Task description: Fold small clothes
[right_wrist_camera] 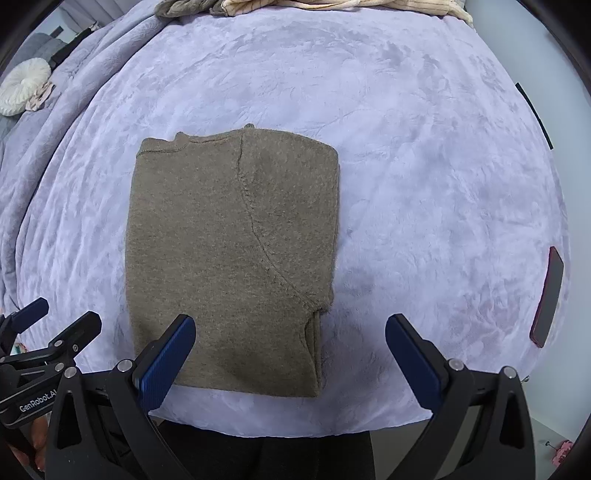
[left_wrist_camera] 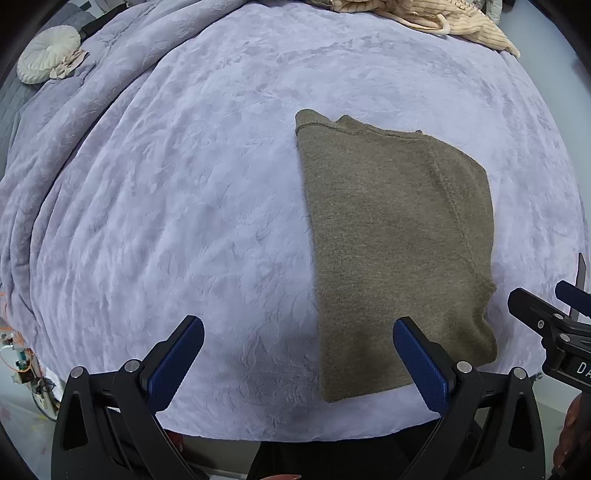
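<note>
An olive-brown knit garment (left_wrist_camera: pixel 395 243) lies folded into a tall rectangle on the lavender plush blanket (left_wrist_camera: pixel 184 206); it also shows in the right wrist view (right_wrist_camera: pixel 229 258). My left gripper (left_wrist_camera: pixel 298 360) is open and empty, held above the bed's near edge just left of the garment's near-left corner. My right gripper (right_wrist_camera: pixel 290 354) is open and empty over the garment's near-right corner. Each gripper shows at the edge of the other's view: the right one (left_wrist_camera: pixel 554 325) and the left one (right_wrist_camera: pixel 48 332).
A pile of beige striped clothes (left_wrist_camera: pixel 424 18) lies at the far edge of the bed. A round white cushion (left_wrist_camera: pixel 48 55) sits at the far left. A dark phone (right_wrist_camera: pixel 548 299) lies on the blanket at the right. The blanket (right_wrist_camera: pixel 424 184) bunches in folds along the left.
</note>
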